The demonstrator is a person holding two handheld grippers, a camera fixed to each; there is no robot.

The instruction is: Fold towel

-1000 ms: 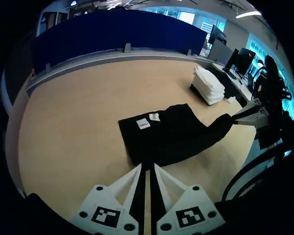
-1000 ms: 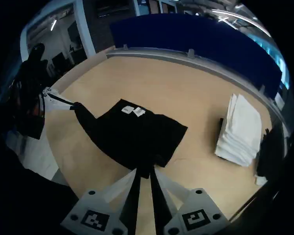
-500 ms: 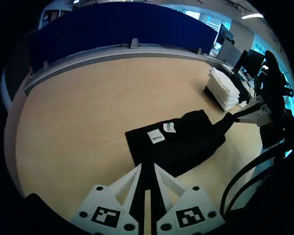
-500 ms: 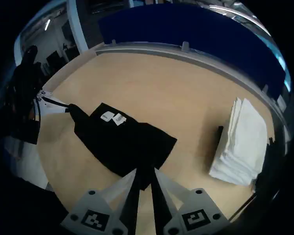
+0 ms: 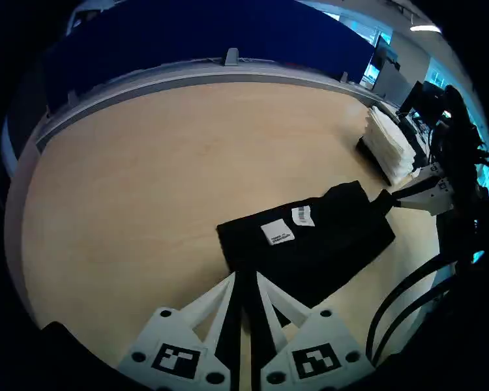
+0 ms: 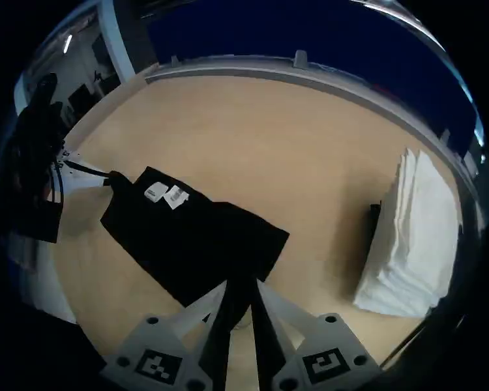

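Light falls evenly from overhead and both views are moderately bright. A ceiling strip light (image 5: 426,28) glows white at the top right of the left gripper view, and a window (image 5: 375,70) below it is washed out pale blue. The pale wood counter (image 5: 147,169) carries a soft sheen and no hard glare. The black towel (image 5: 310,241) reads as a flat dark mass, its folds barely showing. A soft shadow lies beside the white stack (image 6: 414,241). Fisheye bending curves the counter's edge, and the rims darken and blur
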